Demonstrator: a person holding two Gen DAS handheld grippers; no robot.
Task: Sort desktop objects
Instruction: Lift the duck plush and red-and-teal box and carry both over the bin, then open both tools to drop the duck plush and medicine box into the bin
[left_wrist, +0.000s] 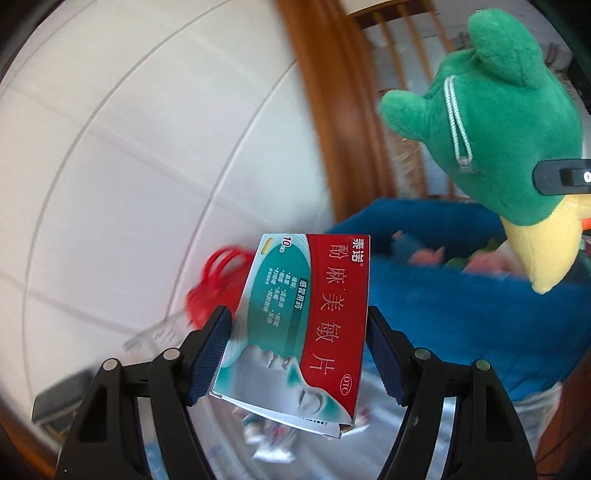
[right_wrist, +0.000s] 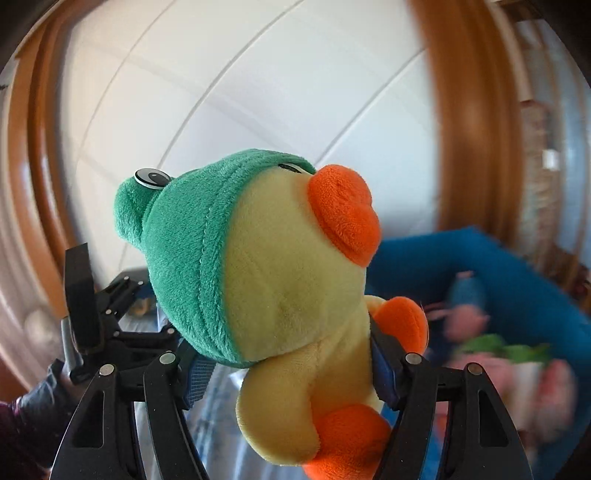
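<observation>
My left gripper (left_wrist: 297, 350) is shut on a red and teal medicine box (left_wrist: 295, 325) and holds it up above the white table (left_wrist: 129, 166). My right gripper (right_wrist: 291, 369) is shut on a yellow plush duck (right_wrist: 280, 288) with a green frog hood and orange beak, held in the air. The same duck (left_wrist: 498, 122) shows from behind at the upper right of the left wrist view. A blue felt basket (left_wrist: 461, 295) with soft toys in it lies beyond the box; it also shows at the right of the right wrist view (right_wrist: 517, 280).
A red object (left_wrist: 218, 277), blurred, lies on the table left of the box, with a clear ruler (left_wrist: 159, 332) beside it. A wooden chair (left_wrist: 332, 110) stands behind the table. The left gripper's body (right_wrist: 103, 314) and the person's gloved hand (right_wrist: 37, 402) show at lower left.
</observation>
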